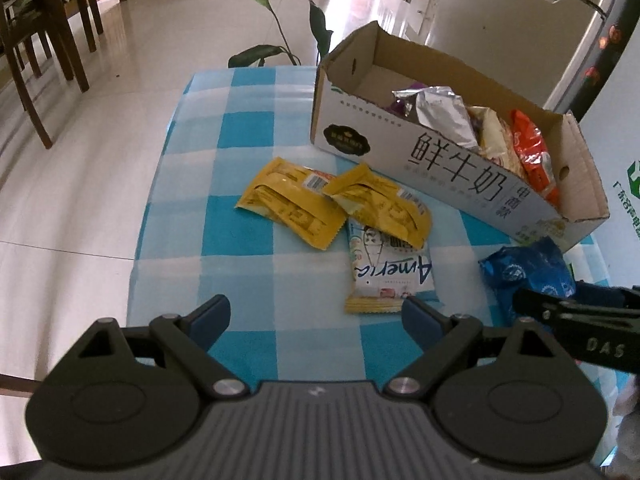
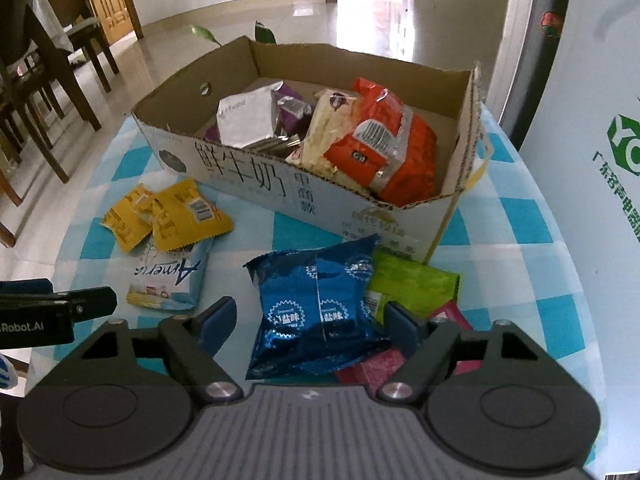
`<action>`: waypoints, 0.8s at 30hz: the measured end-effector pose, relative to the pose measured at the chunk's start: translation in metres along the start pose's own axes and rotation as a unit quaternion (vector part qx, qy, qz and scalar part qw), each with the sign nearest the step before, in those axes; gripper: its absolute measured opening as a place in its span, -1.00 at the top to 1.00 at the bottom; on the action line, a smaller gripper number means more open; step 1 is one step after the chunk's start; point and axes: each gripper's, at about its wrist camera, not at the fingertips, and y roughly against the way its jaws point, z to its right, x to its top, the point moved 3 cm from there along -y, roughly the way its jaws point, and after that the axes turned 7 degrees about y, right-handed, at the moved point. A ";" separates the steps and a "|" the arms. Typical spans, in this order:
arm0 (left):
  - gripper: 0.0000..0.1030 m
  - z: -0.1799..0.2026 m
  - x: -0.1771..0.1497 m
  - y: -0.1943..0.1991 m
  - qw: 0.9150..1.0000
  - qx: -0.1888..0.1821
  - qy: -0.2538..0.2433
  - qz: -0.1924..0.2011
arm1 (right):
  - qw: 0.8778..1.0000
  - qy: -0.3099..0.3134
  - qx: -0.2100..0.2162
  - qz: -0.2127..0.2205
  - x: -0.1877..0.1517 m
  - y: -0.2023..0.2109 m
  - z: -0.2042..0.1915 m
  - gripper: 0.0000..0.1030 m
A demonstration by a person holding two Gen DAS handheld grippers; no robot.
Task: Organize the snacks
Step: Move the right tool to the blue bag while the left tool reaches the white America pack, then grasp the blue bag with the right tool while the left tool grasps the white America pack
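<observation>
An open cardboard box (image 1: 452,172) (image 2: 256,184) on the checked table holds an orange packet (image 2: 384,140), a silver packet (image 2: 244,120) and other snacks. Two yellow packets (image 1: 292,204) (image 2: 168,216) and a white "America" packet (image 1: 388,276) (image 2: 168,276) lie in front of it. A blue packet (image 2: 316,304) (image 1: 528,272) lies over a green packet (image 2: 412,284) and a pink packet (image 2: 372,368). My left gripper (image 1: 316,320) is open and empty, just short of the white packet. My right gripper (image 2: 308,320) is open, its fingers either side of the blue packet.
The table has a blue and white checked cloth (image 1: 240,140). A white fridge (image 2: 600,120) stands at the right. Wooden chairs (image 1: 36,40) stand far left on the tiled floor. A leafy plant (image 1: 280,40) rises behind the table.
</observation>
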 end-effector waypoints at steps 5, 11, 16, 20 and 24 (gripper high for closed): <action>-0.79 0.009 0.003 -0.009 1.000 -0.010 -0.003 0.003 | 1.000 0.009 -0.008 -0.010 -0.002 -0.010 -0.003 -0.34; -0.79 0.026 0.006 -0.027 1.000 -0.024 -0.012 0.003 | 1.000 -0.020 0.010 0.004 -0.001 0.000 0.006 -0.20; -0.79 0.042 0.010 -0.043 0.999 -0.015 -0.035 0.012 | 0.999 -0.031 0.016 0.011 -0.001 0.006 0.013 -0.20; -0.78 0.048 0.010 -0.058 0.999 0.005 -0.044 0.010 | 0.999 -0.038 0.019 0.014 -0.001 0.009 0.017 -0.20; -0.70 0.049 0.009 -0.060 0.999 0.011 -0.044 0.021 | 0.999 -0.039 0.021 0.011 -0.002 0.007 0.018 -0.21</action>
